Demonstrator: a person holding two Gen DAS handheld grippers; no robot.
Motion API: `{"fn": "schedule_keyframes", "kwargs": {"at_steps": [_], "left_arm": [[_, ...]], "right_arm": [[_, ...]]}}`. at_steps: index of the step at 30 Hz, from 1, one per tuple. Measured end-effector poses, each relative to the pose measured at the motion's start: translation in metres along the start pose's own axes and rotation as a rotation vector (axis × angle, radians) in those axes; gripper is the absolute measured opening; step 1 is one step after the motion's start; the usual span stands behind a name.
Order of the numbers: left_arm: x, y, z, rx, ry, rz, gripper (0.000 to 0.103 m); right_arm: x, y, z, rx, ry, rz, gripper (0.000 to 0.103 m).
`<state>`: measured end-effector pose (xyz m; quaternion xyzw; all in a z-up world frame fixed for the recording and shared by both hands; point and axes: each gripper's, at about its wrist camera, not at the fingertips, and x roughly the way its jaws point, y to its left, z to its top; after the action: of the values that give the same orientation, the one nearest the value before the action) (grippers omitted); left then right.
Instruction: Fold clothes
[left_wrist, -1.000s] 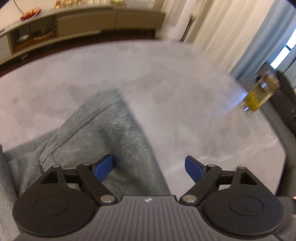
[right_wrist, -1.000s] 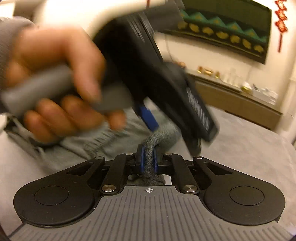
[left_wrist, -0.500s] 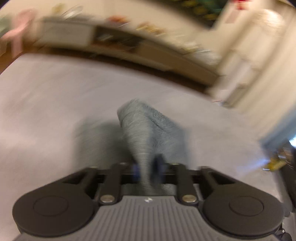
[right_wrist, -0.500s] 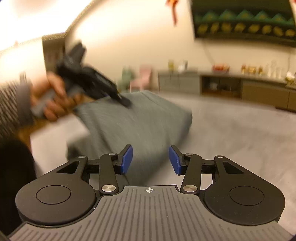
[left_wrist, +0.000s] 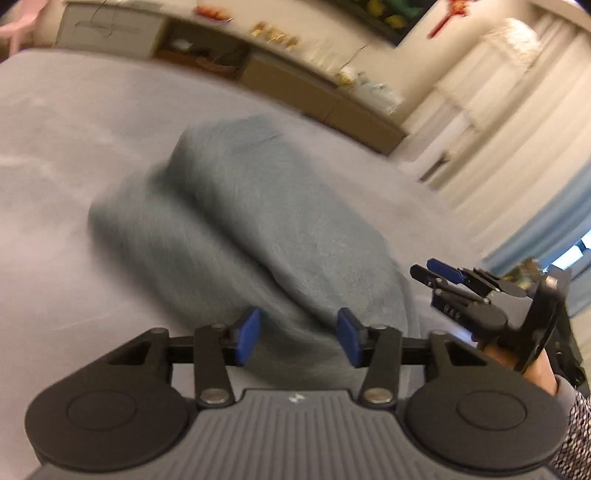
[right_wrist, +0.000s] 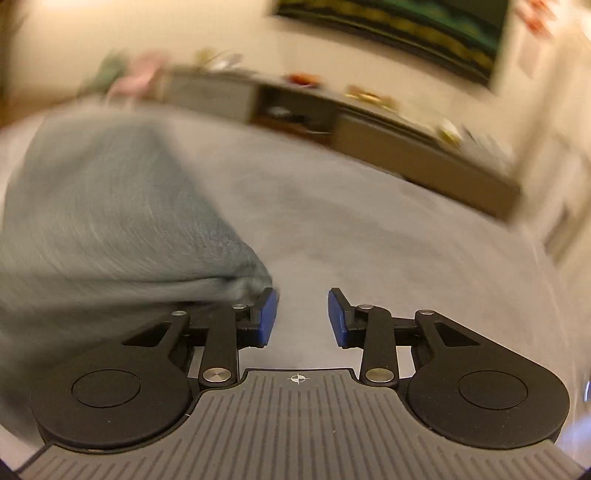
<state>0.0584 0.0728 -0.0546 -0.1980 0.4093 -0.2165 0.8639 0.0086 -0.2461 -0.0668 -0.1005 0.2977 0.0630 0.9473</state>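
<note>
A grey-blue garment (left_wrist: 258, 229) lies folded over in a blurred mound on the pale grey surface (left_wrist: 55, 147). My left gripper (left_wrist: 297, 334) is open, its blue pads apart just above the near edge of the cloth. My right gripper (right_wrist: 302, 317) is open and empty; the garment (right_wrist: 99, 221) lies to its left, its corner close to the left pad. The right gripper also shows in the left wrist view (left_wrist: 439, 273), held in a hand at the right, beside the cloth.
A long low cabinet (left_wrist: 280, 77) with small items on top runs along the far wall. White and blue curtains (left_wrist: 517, 166) hang at the right. A dark wall hanging (right_wrist: 399, 26) is above the cabinet (right_wrist: 388, 129).
The left gripper was shut on a lifted fold of the garment and has opened; the cloth has dropped into a mound. The right gripper stayed open and swung to the garment's right.
</note>
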Motion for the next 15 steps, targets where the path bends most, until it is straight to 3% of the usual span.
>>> {"fn": "schedule_keyframes", "kwargs": {"at_steps": [3,6,9,10,11,13,14,15], "left_arm": [[-0.008,0.002,0.005,-0.021,-0.059,-0.049,0.046],[0.009,0.009,0.007,-0.037,-0.036,-0.055,0.046],[0.027,0.016,0.000,-0.015,0.003,-0.014,0.040],[0.032,0.019,-0.002,-0.014,0.016,0.019,0.038],[0.035,0.022,-0.004,-0.028,0.028,0.044,0.037],[0.036,0.025,-0.009,-0.043,0.027,0.055,0.033],[0.035,0.023,-0.010,-0.032,0.028,0.062,0.033],[0.034,0.019,-0.010,-0.015,0.031,0.073,0.034]], "right_arm": [[-0.059,-0.013,-0.002,0.118,-0.096,0.083,0.031],[-0.091,0.014,-0.014,0.123,-0.154,0.239,0.031],[-0.078,0.047,-0.030,0.016,-0.075,0.297,0.020],[-0.064,0.051,-0.036,-0.005,-0.014,0.253,0.016],[-0.050,0.053,-0.042,-0.021,0.043,0.214,0.023],[-0.041,0.039,-0.041,0.067,0.073,0.238,0.030],[-0.038,0.033,-0.040,0.104,0.085,0.247,0.030],[-0.041,0.041,-0.038,0.047,0.064,0.218,0.030]]}}
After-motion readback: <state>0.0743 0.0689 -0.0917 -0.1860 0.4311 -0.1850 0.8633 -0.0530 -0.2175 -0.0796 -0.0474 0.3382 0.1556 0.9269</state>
